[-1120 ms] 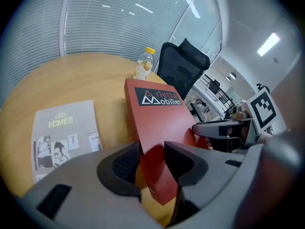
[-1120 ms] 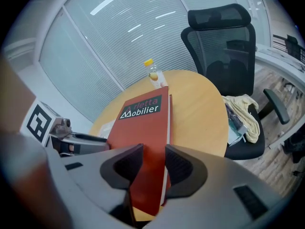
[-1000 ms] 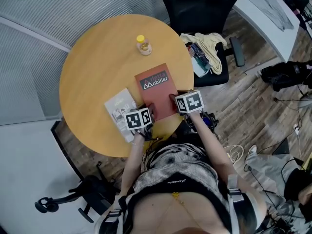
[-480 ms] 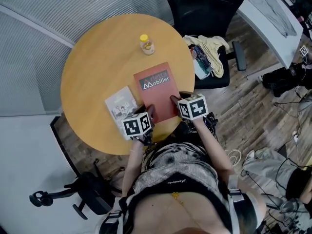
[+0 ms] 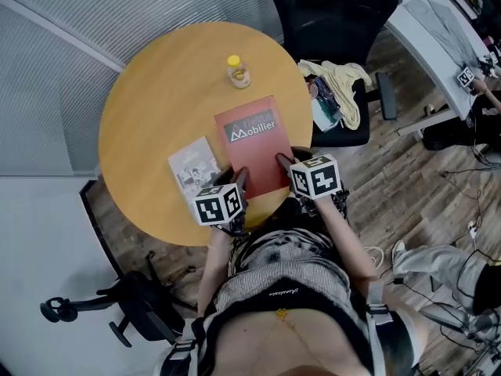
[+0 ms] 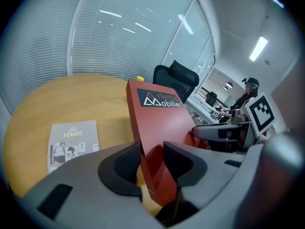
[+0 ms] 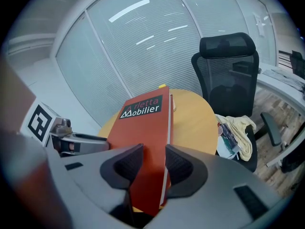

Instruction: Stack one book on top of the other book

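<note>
Head view: red book (image 5: 252, 143) over the round worktop (image 5: 149, 100), its near edge pinched by the left hand-held gripper (image 5: 239, 180) and right hand-held gripper (image 5: 283, 163). The grey HOMES book (image 5: 194, 168) lies flat just beside it.
Left gripper view: jaws have just been closing and clamp the red book's corner (book tilted).
Right gripper view: jaws clamp the other corner.

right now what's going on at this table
A person works two handheld grippers. The left gripper and right gripper both clamp the near edge of the red book, with that end off the round table; the left jaws have just been closing on it. The grey HOMES magazine lies flat beside it, not yet covered.
</note>
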The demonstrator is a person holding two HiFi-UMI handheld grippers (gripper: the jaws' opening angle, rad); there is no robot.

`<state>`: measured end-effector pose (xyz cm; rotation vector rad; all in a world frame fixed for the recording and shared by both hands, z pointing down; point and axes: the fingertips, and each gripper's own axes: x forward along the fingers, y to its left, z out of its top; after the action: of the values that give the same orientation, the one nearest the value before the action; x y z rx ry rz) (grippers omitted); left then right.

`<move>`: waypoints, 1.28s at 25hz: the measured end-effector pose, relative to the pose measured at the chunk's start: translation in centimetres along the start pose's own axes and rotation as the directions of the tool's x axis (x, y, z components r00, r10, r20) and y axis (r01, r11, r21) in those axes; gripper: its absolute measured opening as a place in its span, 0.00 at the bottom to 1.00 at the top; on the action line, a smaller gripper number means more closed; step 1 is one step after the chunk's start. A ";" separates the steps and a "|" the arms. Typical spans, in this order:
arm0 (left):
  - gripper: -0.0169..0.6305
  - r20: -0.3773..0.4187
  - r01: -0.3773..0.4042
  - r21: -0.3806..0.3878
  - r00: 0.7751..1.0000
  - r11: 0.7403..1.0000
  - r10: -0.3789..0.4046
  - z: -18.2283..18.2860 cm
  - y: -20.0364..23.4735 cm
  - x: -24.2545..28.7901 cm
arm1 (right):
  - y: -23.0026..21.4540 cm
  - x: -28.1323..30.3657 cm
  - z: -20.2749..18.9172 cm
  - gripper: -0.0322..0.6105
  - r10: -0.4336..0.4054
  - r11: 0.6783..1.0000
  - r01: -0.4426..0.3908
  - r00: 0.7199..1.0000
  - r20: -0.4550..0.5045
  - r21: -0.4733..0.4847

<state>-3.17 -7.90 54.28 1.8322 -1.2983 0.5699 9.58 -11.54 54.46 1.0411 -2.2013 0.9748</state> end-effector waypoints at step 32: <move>0.27 0.072 -0.015 0.018 0.997 1.000 0.014 0.8 -4.0 -1.4 | -1.2 -3.9 0.9 0.29 0.032 0.999 -0.030 0.999 0.041 -0.043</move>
<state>-0.05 -7.20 51.38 1.8747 -1.3591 0.5299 12.62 -11.10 51.65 1.0195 -2.2678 0.9242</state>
